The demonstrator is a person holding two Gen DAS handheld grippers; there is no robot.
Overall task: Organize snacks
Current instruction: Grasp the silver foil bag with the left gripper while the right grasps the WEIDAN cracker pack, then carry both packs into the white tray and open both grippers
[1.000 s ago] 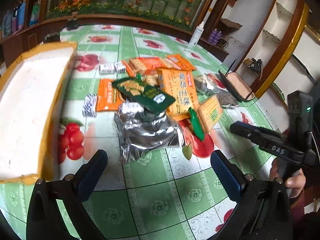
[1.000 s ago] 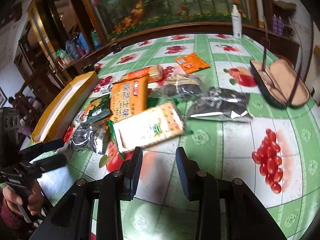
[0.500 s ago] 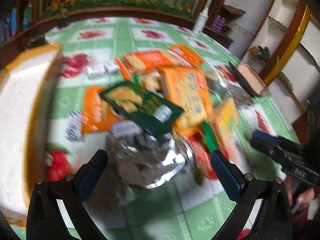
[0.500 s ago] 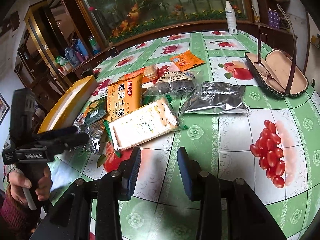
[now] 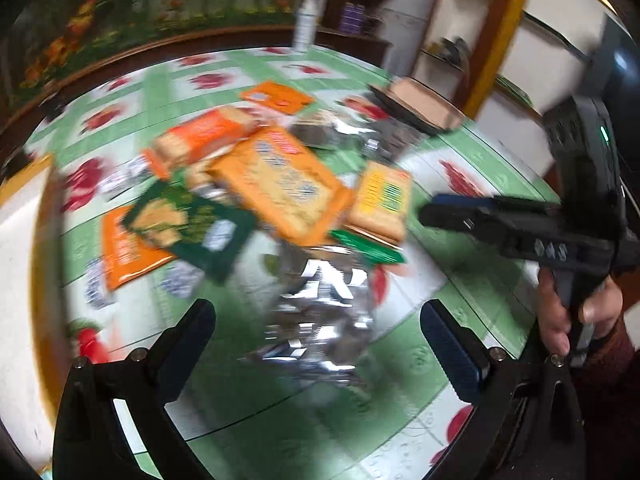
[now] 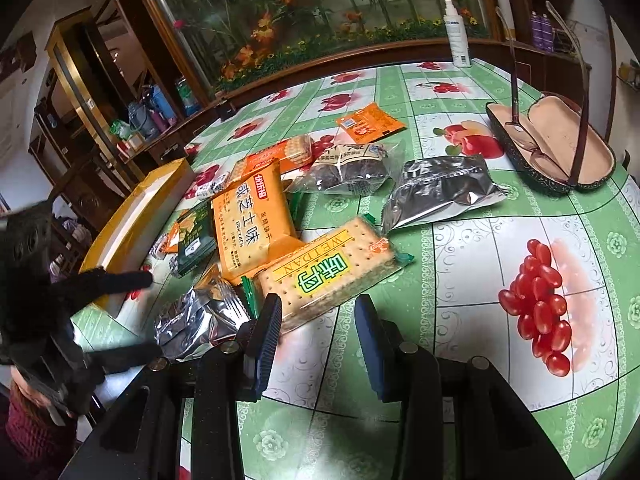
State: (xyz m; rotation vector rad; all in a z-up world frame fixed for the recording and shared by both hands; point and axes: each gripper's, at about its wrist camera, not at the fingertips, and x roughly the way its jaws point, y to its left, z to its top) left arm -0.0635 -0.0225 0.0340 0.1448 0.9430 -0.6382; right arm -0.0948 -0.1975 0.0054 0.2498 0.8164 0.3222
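Observation:
A pile of snack packets lies on the green fruit-print tablecloth. My left gripper (image 5: 316, 328) is open wide and empty, just short of a crumpled silver foil packet (image 5: 320, 312). Behind it lie a large orange biscuit pack (image 5: 280, 184), a dark green packet (image 5: 192, 224) and a yellow cracker pack (image 5: 380, 200). My right gripper (image 6: 318, 316) is open and empty, right in front of that yellow cracker pack (image 6: 328, 268). The left gripper also shows in the right wrist view (image 6: 148, 316), beside the silver foil packet (image 6: 200, 316).
A yellow-rimmed white box (image 6: 136, 224) stands at the left table edge. A second silver packet (image 6: 440, 192), a clear dark-snack bag (image 6: 348, 168) and a small orange sachet (image 6: 368, 124) lie farther back. An open glasses case (image 6: 560, 148) sits at right, a white bottle (image 6: 456, 36) at the back.
My left gripper has swung right and closer to the silver foil packet; its view is blurred by motion. My right gripper has moved forward toward the yellow cracker pack.

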